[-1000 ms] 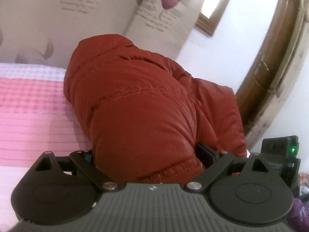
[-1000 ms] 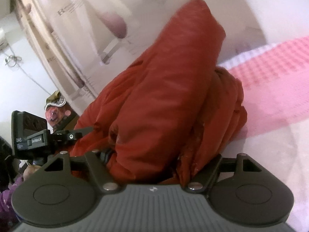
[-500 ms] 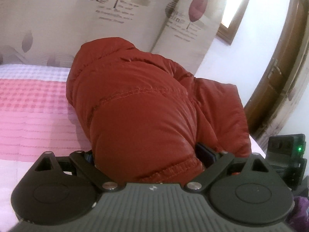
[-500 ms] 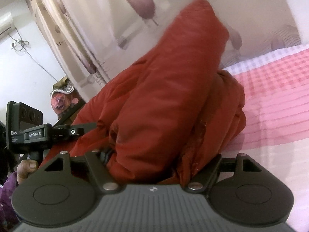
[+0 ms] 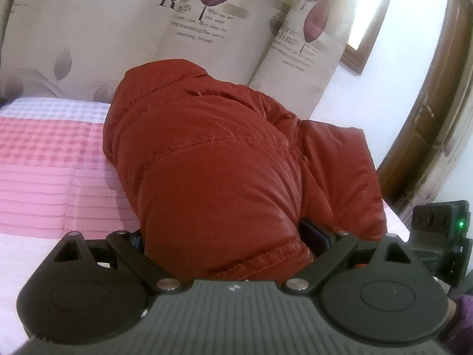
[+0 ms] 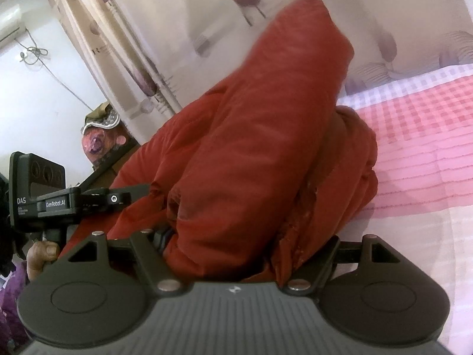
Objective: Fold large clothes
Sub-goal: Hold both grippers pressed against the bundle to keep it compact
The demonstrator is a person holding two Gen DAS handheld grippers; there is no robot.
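A red puffy jacket [image 5: 224, 171] fills the middle of the left wrist view, bunched up over the pink checked bedspread [image 5: 50, 159]. My left gripper [image 5: 227, 242] is shut on a stitched hem of the jacket; the padding hides the fingertips. In the right wrist view the same jacket [image 6: 251, 148] rises in a thick fold. My right gripper [image 6: 236, 245] is shut on another bunched edge of it, fingertips buried in fabric. The left gripper's body [image 6: 59, 204] shows at the left of the right wrist view.
A curtain with leaf prints [image 5: 207, 26] hangs behind the bed. A wooden door [image 5: 425, 136] stands at the right. The bedspread [image 6: 419, 153] stretches to the right in the right wrist view. A patterned bag [image 6: 100, 136] sits by the white wall.
Both grippers have kept their hold and tilted upward with the jacket; more curtain shows above it. The bunched jacket looks much the same in shape.
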